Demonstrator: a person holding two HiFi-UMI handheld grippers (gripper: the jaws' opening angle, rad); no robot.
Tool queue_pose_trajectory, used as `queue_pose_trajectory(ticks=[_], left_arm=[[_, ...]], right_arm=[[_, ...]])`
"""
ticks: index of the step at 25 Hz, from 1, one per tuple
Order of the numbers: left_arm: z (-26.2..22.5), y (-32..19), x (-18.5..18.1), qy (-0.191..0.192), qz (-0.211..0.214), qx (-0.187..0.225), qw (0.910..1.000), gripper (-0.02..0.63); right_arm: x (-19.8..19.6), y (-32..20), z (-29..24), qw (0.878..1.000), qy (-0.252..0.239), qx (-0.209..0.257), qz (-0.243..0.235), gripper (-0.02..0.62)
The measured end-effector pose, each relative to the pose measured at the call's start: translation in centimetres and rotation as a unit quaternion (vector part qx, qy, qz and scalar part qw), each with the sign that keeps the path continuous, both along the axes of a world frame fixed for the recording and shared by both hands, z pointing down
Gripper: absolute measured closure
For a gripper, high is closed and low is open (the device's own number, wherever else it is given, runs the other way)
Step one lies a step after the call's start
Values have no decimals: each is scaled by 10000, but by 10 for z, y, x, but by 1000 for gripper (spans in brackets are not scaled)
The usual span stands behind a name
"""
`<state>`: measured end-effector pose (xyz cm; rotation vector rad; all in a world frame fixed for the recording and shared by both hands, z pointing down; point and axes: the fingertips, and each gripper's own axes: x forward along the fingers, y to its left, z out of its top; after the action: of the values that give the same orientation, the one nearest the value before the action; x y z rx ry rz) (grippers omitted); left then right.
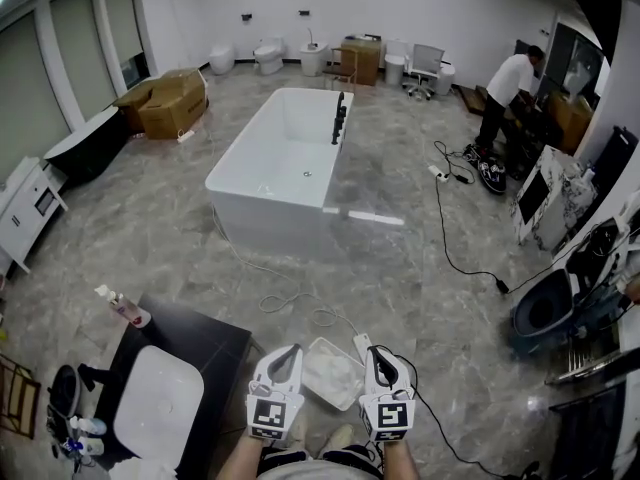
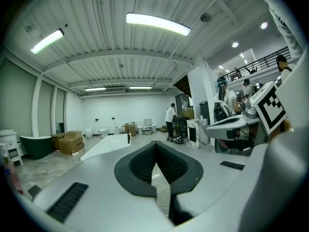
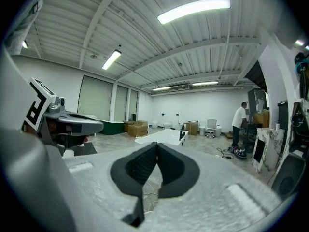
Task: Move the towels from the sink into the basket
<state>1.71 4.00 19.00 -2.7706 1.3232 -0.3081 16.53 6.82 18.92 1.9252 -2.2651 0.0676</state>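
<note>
In the head view, the white sink [image 1: 158, 408] sits in a black counter [image 1: 205, 340] at the lower left, and its basin looks bare. On the floor between my two grippers stands the white basket [image 1: 322, 346] with white towels [image 1: 337, 378] inside. My left gripper [image 1: 289, 349] hangs just left of the basket and my right gripper [image 1: 378, 352] just right of it, both held level above the floor. In each gripper view the dark pads [image 2: 145, 161] [image 3: 142, 166] meet at the tips with nothing between them.
A pump bottle [image 1: 124, 307] stands at the counter's far corner. A white bathtub [image 1: 285, 163] fills the middle of the floor, with cables [image 1: 292, 299] trailing toward the basket. Cardboard boxes [image 1: 170, 103] lie at the back left. A person [image 1: 505, 93] stands at the back right.
</note>
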Motion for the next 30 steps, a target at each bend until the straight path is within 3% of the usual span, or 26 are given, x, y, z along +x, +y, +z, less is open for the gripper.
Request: queue_pose_trajectory(ticks=[9,15,21,30], left_arm=[[-6,20,-11,-53,-295,90,9995,597],[-11,41,-23,-43,-772,149,9969,597],[-10,64,-55,-73,-1329,186,9909,597],[-21,90,-156,-113,-2302,210,9729,597]], right_arm=[[-10,13,-7,9995,-14,70,-316,595],[-31,22,-13,9954,-18,132,-945,595],[-82,28,-7,9841,-62,110,-1771,595],[-194,34,-21,9583,-80,194,-2848,595]])
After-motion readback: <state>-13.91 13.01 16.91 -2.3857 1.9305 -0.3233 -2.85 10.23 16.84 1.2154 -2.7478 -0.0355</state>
